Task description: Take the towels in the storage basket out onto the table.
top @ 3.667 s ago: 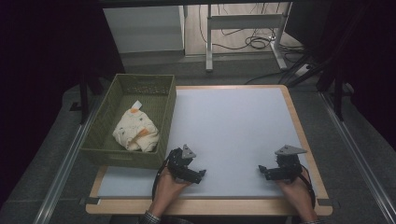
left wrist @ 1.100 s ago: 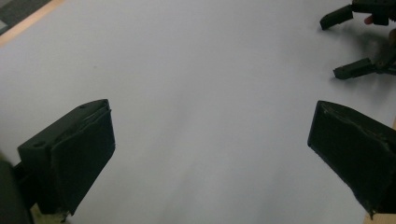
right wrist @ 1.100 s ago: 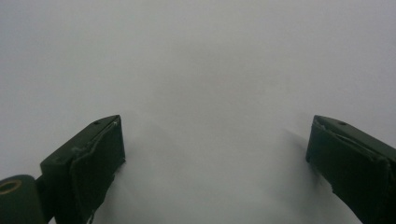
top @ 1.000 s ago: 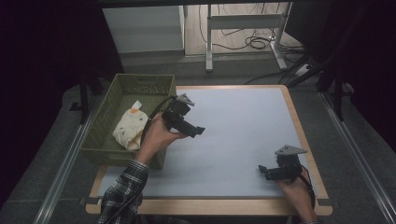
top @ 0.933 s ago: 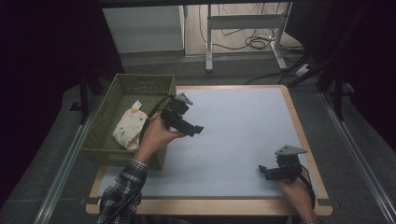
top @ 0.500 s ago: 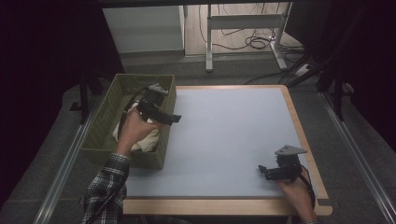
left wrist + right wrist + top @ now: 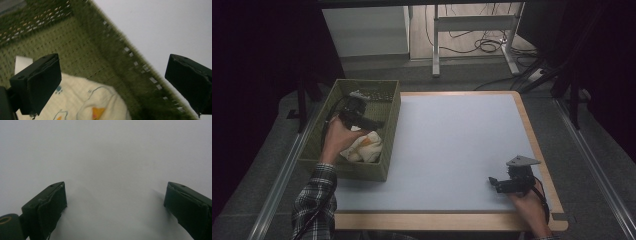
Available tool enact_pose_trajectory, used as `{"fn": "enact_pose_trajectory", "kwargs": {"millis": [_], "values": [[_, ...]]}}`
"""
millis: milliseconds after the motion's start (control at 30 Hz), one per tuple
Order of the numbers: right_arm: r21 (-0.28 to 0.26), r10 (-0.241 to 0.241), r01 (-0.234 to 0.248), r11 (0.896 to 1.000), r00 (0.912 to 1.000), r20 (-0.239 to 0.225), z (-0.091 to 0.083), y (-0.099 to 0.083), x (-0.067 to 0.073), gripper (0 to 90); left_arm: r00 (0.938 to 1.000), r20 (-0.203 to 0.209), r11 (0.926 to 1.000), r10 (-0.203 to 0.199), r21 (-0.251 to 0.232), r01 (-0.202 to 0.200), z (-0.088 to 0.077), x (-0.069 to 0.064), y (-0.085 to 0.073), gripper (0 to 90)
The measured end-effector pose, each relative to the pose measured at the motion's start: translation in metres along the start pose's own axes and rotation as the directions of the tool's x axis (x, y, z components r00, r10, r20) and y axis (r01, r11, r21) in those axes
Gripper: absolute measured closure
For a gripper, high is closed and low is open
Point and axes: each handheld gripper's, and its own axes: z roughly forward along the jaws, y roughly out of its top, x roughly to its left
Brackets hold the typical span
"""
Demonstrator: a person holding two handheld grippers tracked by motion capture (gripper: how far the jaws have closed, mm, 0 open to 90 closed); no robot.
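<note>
One olive-green woven basket (image 7: 384,131) stands at the left edge of the table, left of centre in the high view, and in it lies one cream cloth (image 7: 364,148) printed with small orange and blue figures, bunched toward the basket's near end; a white tag (image 7: 23,63) shows at the cloth's edge in the left part of the left gripper view. Two grippers are in play. The left gripper (image 7: 374,123) hangs over the basket's middle, above the cloth, held by the left hand (image 7: 337,140), whose plaid sleeve (image 7: 314,200) comes up from the lower left of the frame. In the left gripper view its jaws stand spread wide with nothing between them: the cloth lies below the left jaw and the basket's perforated wall (image 7: 120,65) runs diagonally beneath the gap. Whether a jaw touches the cloth cannot be told. The right gripper (image 7: 493,182) rests at the lower right of the high view, on the table near its wooden rim, its jaws likewise wide apart and empty over bare surface. The table (image 7: 462,140) has a pale grey-white top framed in light wood. Beyond it, at the top of the frame, are a grey floor, a white cabinet (image 7: 367,30), metal stand legs (image 7: 472,22) and loose cables (image 7: 484,46), with dark surroundings at both sides.
</note>
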Motion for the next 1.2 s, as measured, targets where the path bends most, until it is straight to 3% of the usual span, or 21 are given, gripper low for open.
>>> {"fn": "enact_pose_trajectory", "kwargs": {"millis": [100, 367, 533, 667, 733, 767, 800, 833, 933, 1033, 1067, 1100, 1133, 1167, 1200], "values": [[0.0, 0.0, 0.0, 1.0, 1.0, 0.0, 0.0, 0.0, 0.0, 4.3, 0.9995, -0.023, 0.9995, -0.021, 0.025, 0.022, 0.006, 0.011, -0.01, 0.5], [-0.001, 0.0, 0.0, 1.0, 1.0, 0.0, 0.0, 0.0, 0.0, 4.2, 0.9971, -0.034, 0.9949, -0.068, 0.073, 0.07, 0.02, 0.028, -0.025, 0.3], [-0.001, 0.0, 0.0, 1.0, 1.0, -0.001, 0.0, 0.0, 0.0, 4.3, 0.9945, -0.057, 0.9851, -0.088, 0.143, 0.095, 0.031, 0.038, -0.035, 0.7], [-0.001, 0.0, 0.0, 1.0, 1.0, 0.0, 0.0, 0.0, 0.0, 4.3, 0.99, -0.077, 0.9711, -0.119, 0.199, 0.132, 0.04, 0.046, -0.043, 0.8], [-0.001, 0.0, 0.0, 1.0, 1.0, 0.0, 0.0, 0.0, 0.0, 4.3, 0.9876, -0.091, 0.9613, -0.128, 0.234, 0.146, 0.044, 0.05, -0.046, 0.9], [-0.001, 0.0, 0.0, 1.0, 1.0, 0.0, 0.0, 0.0, 0.0, 4.3, 0.9856, -0.094, 0.9515, -0.14, 0.262, 0.161, 0.048, 0.053, -0.048, 0.9], [-0.001, 0.0, 0.0, 1.0, 1.0, 0.0, 0.0, 0.0, 0.0, 4.3, 0.9856, -0.094, 0.9515, -0.14, 0.262, 0.161, 0.048, 0.053, -0.048, 0.9], [-0.001, 0.0, 0.0, 1.0, 1.0, 0.0, 0.0, 0.0, 0.0, 4.3, 0.9845, -0.096, 0.9455, -0.147, 0.279, 0.168, 0.051, 0.055, -0.049, 1.1], [-0.001, 0.0, 0.0, 1.0, 1.0, 0.0, 0.0, 0.0, 0.0, 4.3, 0.9789, -0.105, 0.9221, -0.175, 0.331, 0.2, 0.059, 0.059, -0.052, 1.2], [-0.001, 0.0, 0.0, 1.0, 1.0, 0.0, 0.0, 0.0, 0.0, 4.3, 0.9738, -0.105, 0.8932, -0.202, 0.388, 0.227, 0.068, 0.064, -0.056, 2.5], [-0.001, 0.0, 0.0, 1.0, 1.0, 0.0, 0.0, 0.0, 0.0, 4.3, 0.9709, -0.098, 0.8723, -0.218, 0.426, 0.239, 0.074, 0.066, -0.059, 3.6], [-0.001, 0.0, 0.0, 1.0, 1.0, 0.0, 0.0, 0.0, 0.0, 4.3, 0.9709, -0.096, 0.8592, -0.219, 0.452, 0.239, 0.076, 0.066, -0.059, 5.7], [-0.001, 0.0, 0.0, 1.0, 1.0, 0.0, 0.0, 0.0, 0.0, 4.3, 0.9709, -0.096, 0.8592, -0.219, 0.452, 0.239, 0.076, 0.066, -0.059, 8.5], [-0.001, 0.0, 0.0, 1.0, 1.0, -0.001, 0.0, 0.0, 0.0, 4.3, 0.9695, -0.094, 0.851, -0.227, 0.465, 0.244, 0.077, 0.066, -0.06, 12.2], [-0.001, 0.0, 0.0, 1.0, 1.0, -0.001, 0.0, 0.0, 0.0, 4.3, 0.9683, -0.089, 0.8495, -0.234, 0.466, 0.248, 0.077, 0.065, -0.059, 12.2]]}}
